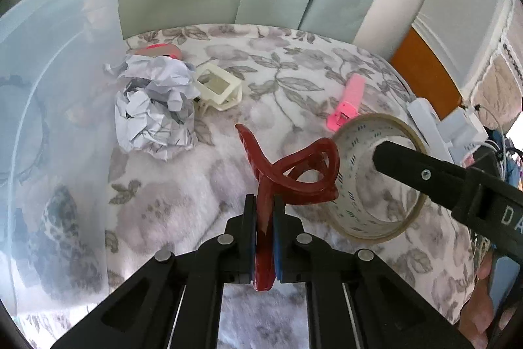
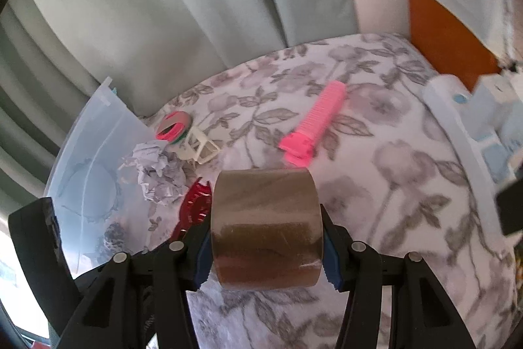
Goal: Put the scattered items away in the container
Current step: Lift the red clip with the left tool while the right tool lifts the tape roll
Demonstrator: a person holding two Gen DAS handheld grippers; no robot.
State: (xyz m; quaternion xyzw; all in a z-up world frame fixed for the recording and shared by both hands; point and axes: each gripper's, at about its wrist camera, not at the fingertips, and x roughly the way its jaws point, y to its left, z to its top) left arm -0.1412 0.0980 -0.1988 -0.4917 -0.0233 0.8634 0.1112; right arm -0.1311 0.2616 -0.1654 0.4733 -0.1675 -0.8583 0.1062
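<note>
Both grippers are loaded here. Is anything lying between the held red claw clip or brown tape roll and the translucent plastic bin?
Partly. The crumpled white paper ball lies right beside the translucent plastic bin wall, between it and the red claw clip in the left gripper and the brown tape roll in the right gripper. Carried above it, nothing visible blocks.

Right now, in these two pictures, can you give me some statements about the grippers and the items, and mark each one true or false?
1. The left gripper is shut on the red hair claw. True.
2. The right gripper holds the pink comb. False: it holds the roll of brown tape; the comb lies on the floral blanket.
3. The crumpled paper is inside the clear container. False: it lies on the blanket beside it.
4. The cream hair claw lies next to the crumpled paper. True.
</note>
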